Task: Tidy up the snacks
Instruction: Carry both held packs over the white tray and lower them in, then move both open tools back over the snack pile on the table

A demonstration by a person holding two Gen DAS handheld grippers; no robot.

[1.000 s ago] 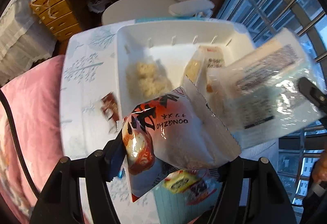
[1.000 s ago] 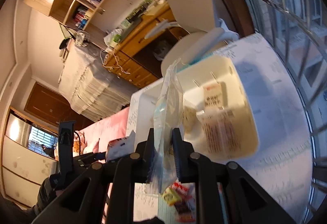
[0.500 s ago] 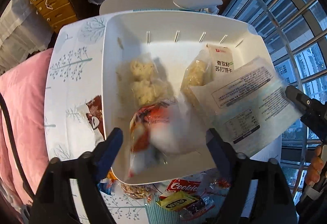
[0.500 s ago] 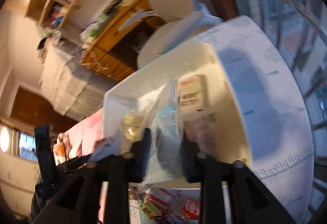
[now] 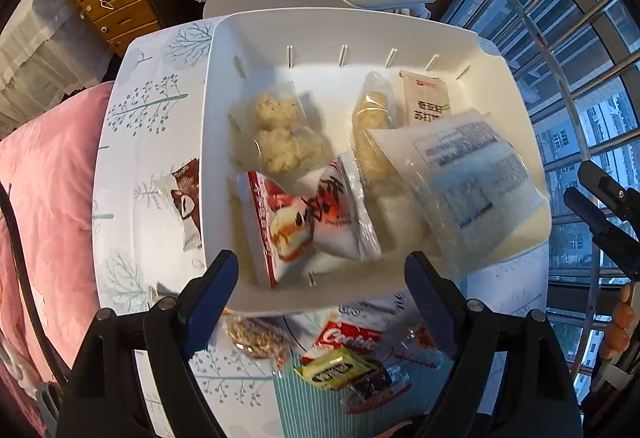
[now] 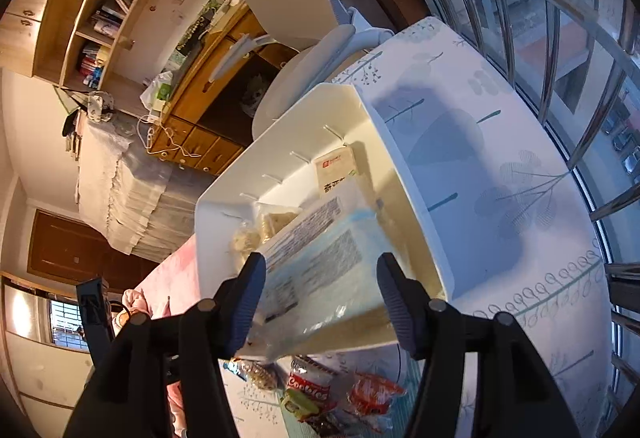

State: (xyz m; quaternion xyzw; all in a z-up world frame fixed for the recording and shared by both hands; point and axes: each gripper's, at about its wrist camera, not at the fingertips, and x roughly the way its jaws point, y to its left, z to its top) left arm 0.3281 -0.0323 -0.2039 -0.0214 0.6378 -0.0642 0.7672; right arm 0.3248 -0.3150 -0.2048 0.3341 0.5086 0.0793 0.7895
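Much of the near table is lying hidden behind the black gripper bodies, and the loose snacks there are showing only in part: a red "Cookies" pack (image 5: 352, 334), a green-and-yellow wrapper (image 5: 336, 365) and a clear bag of brown nutty pieces (image 5: 250, 334), all overlapping and partly blurred. In the right wrist view the same heap is sitting cut off at the bottom edge. The small print on the large packet is too blurred to read.

The white plastic bin (image 5: 304, 26), smooth-walled with thin slots along its far side, is resting on a tablecloth printed with trees (image 5: 148, 110). Inside it, a crinkly red-and-white snack bag (image 5: 308, 222) is lying at the near left, tilted against the wall. Beyond it, a clear pouch of pale, lumpy puffs (image 5: 280, 134) is sitting flat. To the right, a narrow clear bag of yellowish biscuits (image 5: 372, 126) is lying beside a beige cracker pack (image 5: 426, 100), whose lower half is covered. A large, flat, glossy translucent packet with a blue-and-white label (image 5: 468, 178) is lying over the bin's right side, its near edge hanging past the rim.

The left gripper (image 5: 320, 278) is hovering above the bin's near rim with its blue-padded jaws spread wide, gripping nothing. The right gripper (image 6: 320, 294) is likewise standing wide apart, its ribbed pads flanking the large packet (image 6: 316, 262); whether they are touching it cannot be told.
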